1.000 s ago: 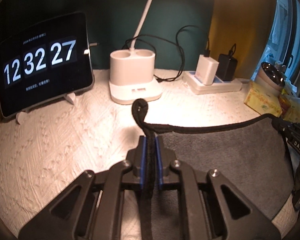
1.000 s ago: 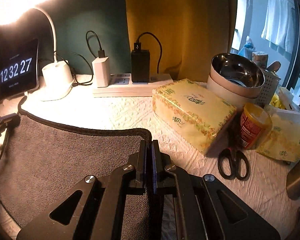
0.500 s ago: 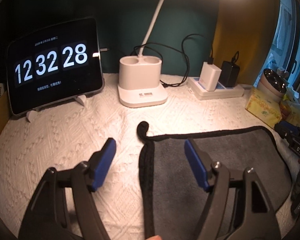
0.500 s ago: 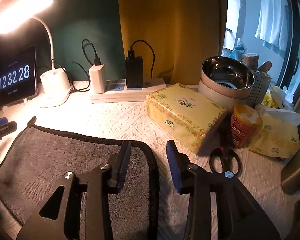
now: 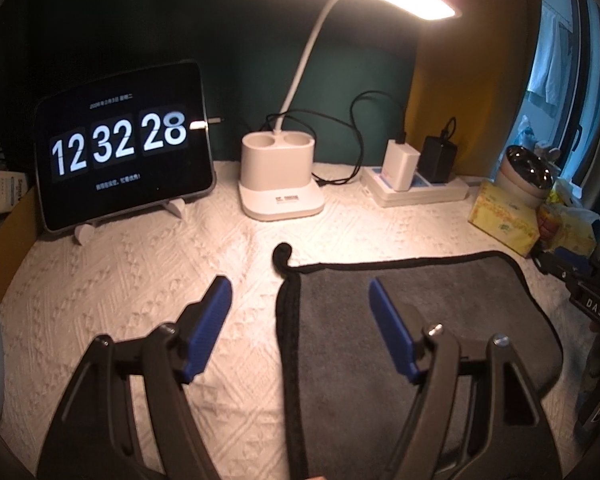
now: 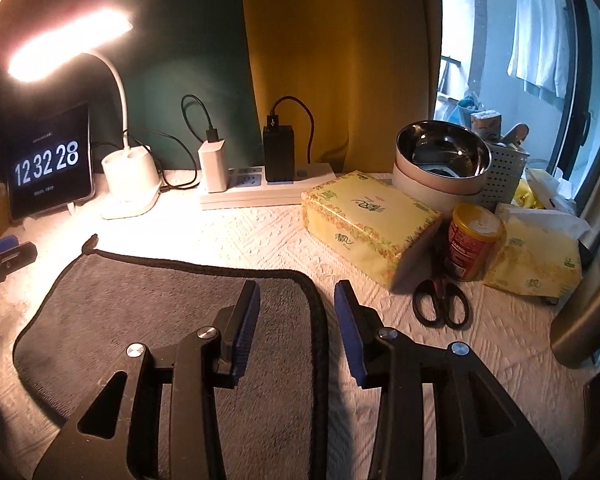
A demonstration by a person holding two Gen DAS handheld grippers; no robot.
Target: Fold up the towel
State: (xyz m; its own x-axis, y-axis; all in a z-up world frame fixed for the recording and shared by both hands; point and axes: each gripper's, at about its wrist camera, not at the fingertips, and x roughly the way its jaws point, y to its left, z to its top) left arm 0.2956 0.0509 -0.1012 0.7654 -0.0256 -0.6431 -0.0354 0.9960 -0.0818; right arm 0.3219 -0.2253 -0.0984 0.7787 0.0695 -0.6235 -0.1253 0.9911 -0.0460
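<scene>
A: Where's the towel (image 5: pixel 420 320) rn?

B: Flat on the table (image 5: pixel 140 280), grey w/ black trim, nothing gripping it. Left tool (image 5: pixel 300 320) is spread wide, its pads straddling the towel's left edge from above. Right tool (image 6: pixel 296 320) is parted too, a bit narrower, over the right edge. Neither touches the cloth afaict.

A: So what could go wrong from here?

B: Few things, imo. The cloth lies flat on a textured table cover, so a low pinch might grab the cover along w/ the towel and drag everything. The hanging loop (image 5: pixel 281 254) at the far left corner sticks out & could snag a pad.

A: And the clutter?

B: Right side's tight. Scissors (image 6: pixel 440 304), a red can (image 6: pixel 470 242) and a tissue box (image 6: pixel 364 224) sit near the right edge; a wide swing could knock them. Lamp base (image 5: pixel 280 184) and clock screen (image 5: pixel 120 148) are at the far side, so a far-ward fold wants care.

A: Anything else?

B: Uneven grabs = crooked fold.
</scene>
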